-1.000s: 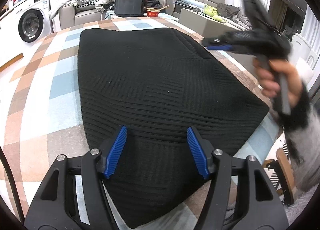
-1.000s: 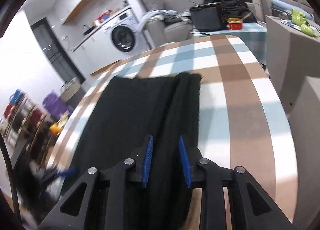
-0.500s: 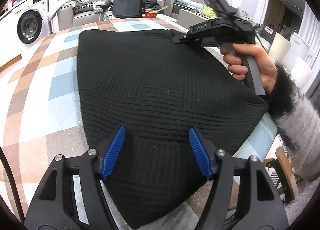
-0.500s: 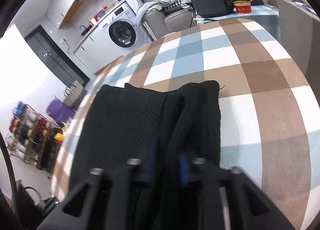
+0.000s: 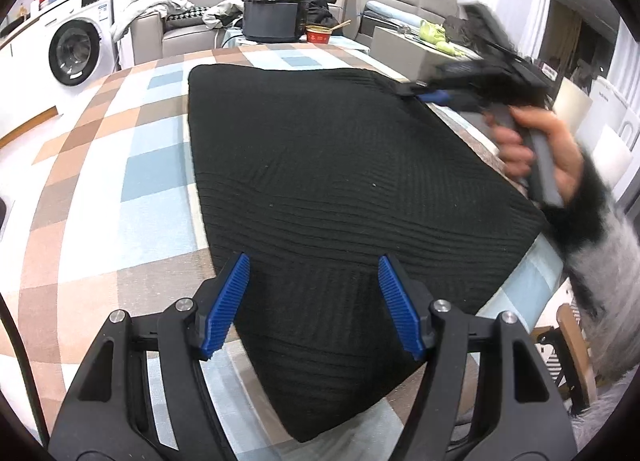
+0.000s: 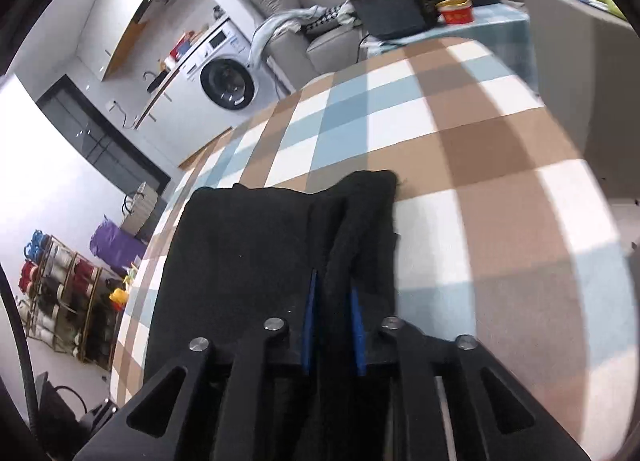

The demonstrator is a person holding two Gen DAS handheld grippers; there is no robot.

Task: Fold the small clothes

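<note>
Item: black ribbed knit garment (image 5: 340, 181), lying flat across the checked surface (image 5: 100, 189), its near corner hanging off the front edge. Change noted: half a second back the right tool (image 6: 333, 321) was clamped hard on the bunched far-right edge of the knit; its jaws have just been opening a little, yet a raised ridge of the fabric (image 6: 360, 229) sits between the blue pads, which press on it from both sides, so the cloth is judged grasped, not let go. The left-wrist view places this tool (image 5: 430, 95) at the garment's far right corner, further right than half a second back and blurred. Meaning for the task: the fold is judged barely begun; the right edge is gathered and gripped for carrying over, while the body of the garment lies unfolded. Left tool (image 5: 314, 301): released, jaws wide, nothing between them, hovering over the near hem, position unchanged over the last second. Pose: both tools angle downward toward the cloth; the person's hand (image 5: 536, 153) wraps the right tool's handle, fuzzy sleeve (image 5: 600, 253) trailing off the right side.
</note>
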